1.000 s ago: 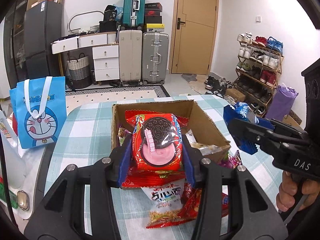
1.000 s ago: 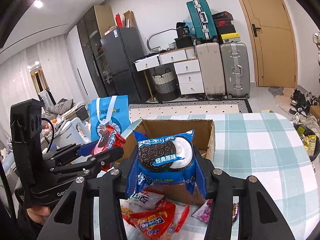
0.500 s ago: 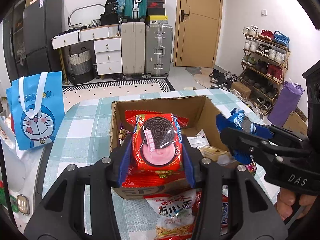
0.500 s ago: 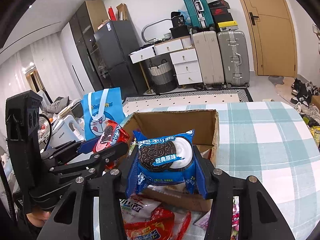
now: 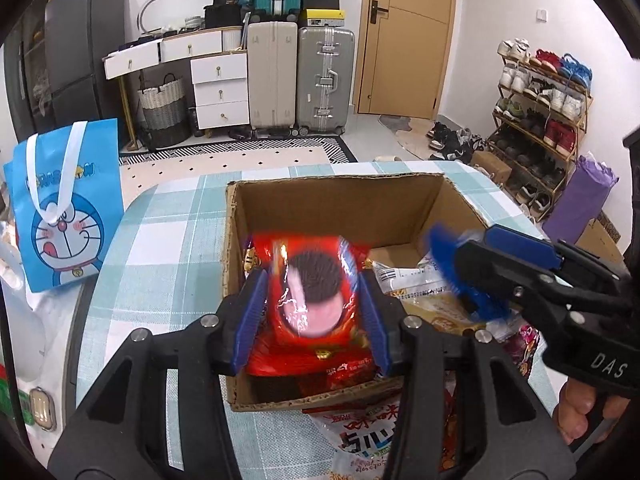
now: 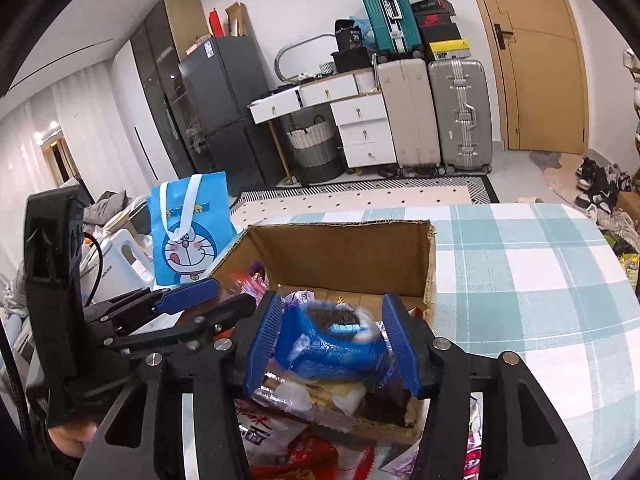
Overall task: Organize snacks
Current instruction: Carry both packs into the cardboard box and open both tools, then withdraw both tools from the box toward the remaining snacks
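The left gripper [image 5: 310, 316] is hanging over the near part of the open cardboard box [image 5: 340, 188], its jaws having just been opening a little. The red cookie pack [image 5: 310, 296] is sitting blurred between the blue pads [image 5: 250, 320], with a sliver of space showing on each side, so the pads are no longer pressing it; the pack is tilting over the red packets already lying in the box.

The right gripper [image 6: 332, 336] is reaching in from the right over the box's near right corner. Its jaws have just been opening too and are standing at a middling width, with the blue cookie pack [image 6: 328, 344] lying blurred between them, clear of the pads [image 6: 262, 340] on both sides and resting on top of the wrapped snacks [image 5: 408, 280] inside the box.

A hand [image 5: 580, 408] is wrapping the right gripper's handle at the right edge of the left wrist view.

The box is standing on the counter [image 6: 520, 264], which is wearing a teal and white checked cloth. More snack bags [image 5: 368, 436] are lying on the cloth just near of the box. A blue cartoon gift bag [image 5: 64, 204] is standing upright off the counter's left side, well apart from the box.
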Demonstrator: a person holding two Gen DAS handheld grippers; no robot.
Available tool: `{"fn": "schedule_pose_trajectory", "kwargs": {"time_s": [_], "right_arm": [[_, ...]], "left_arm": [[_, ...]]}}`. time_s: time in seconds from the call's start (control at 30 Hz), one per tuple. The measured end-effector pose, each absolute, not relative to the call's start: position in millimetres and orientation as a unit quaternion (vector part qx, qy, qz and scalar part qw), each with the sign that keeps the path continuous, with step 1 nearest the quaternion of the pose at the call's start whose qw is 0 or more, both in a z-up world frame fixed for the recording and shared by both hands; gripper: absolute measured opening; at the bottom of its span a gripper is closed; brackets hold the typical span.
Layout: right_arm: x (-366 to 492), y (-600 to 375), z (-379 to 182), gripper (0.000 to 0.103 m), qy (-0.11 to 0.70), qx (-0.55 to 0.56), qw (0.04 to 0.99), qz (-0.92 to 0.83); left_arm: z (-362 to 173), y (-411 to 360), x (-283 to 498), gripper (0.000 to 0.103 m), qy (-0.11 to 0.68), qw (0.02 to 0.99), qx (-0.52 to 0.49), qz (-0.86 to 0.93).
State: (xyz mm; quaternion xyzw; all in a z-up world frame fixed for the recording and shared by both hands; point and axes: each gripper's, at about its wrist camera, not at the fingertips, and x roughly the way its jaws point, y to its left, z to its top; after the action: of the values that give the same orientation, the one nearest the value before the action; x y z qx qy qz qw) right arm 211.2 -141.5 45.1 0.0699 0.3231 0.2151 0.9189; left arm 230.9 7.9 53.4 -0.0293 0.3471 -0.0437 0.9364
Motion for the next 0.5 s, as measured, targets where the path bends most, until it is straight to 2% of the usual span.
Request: {"fn": "schedule_pose_trajectory", "kwargs": {"time_s": [0.03,0.1,0.17,0.2,0.23,0.33,0.5], "right_arm": [[208.3,-145.1,45.0,0.071,0.321,0.070,0.921,0.211],[200.7,-154.8,45.6,0.074,0.318,0.074,0.923,0.205],[191.2,-164.5,46.8,0.088,0.316,0.080,0.924,0.200],[186.8,-168.8,47.6,0.097,0.314,0.084,0.925,0.198],[181.9,-173.2,48.7,0.101,0.311,0.090,0.925,0.197],[166.4,-183.0,51.5,0.102,0.306,0.097,0.927,0.193],[144.8,-190.2,48.9,0.102,0.303,0.086,0.931,0.183]], "left_arm": [[53.2,9.7,230.4,0.048,0.347,0.936,-0.032,-0.044],[52.6,15.3,226.2,0.062,0.345,0.937,-0.041,-0.043],[53.5,18.9,218.4,0.068,0.340,0.937,-0.050,-0.056],[54.8,19.2,212.9,0.076,0.335,0.939,-0.051,-0.059],[55.9,18.9,207.3,0.082,0.331,0.941,-0.047,-0.055],[59.2,19.3,188.2,0.101,0.317,0.947,-0.037,-0.046],[61.4,19.1,156.6,0.102,0.311,0.949,-0.037,-0.048]]}}
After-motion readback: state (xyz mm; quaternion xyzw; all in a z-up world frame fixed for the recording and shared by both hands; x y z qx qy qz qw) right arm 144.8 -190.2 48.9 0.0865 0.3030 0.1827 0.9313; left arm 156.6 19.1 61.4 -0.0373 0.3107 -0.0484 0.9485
